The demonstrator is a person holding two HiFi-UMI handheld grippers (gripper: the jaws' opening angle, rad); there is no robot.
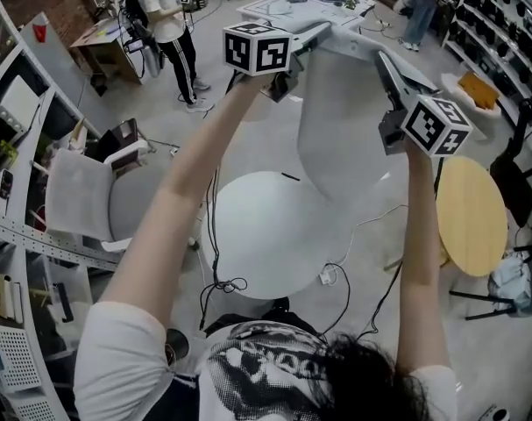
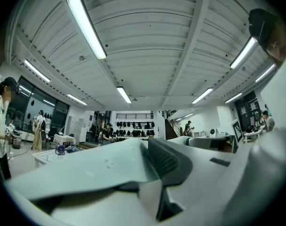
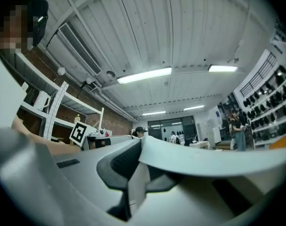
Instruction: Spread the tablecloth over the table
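Both grippers are raised high in the head view, and a pale grey tablecloth (image 1: 344, 121) hangs from them above the round white table (image 1: 266, 235). My left gripper (image 1: 325, 33) is shut on the cloth's upper left edge. My right gripper (image 1: 381, 58) is shut on its upper right edge. In the left gripper view the tablecloth (image 2: 86, 166) runs off to the left from the shut left gripper (image 2: 150, 175). In the right gripper view the tablecloth (image 3: 213, 161) stretches to the right from the shut right gripper (image 3: 138, 173). The cloth's lower end dangles over the table's far side.
A round wooden table (image 1: 471, 213) stands to the right and a grey chair (image 1: 81, 191) to the left, beside metal shelving (image 1: 20, 235). Cables and a power strip (image 1: 327, 276) lie on the floor by the white table. A person (image 1: 165, 24) stands at the back left.
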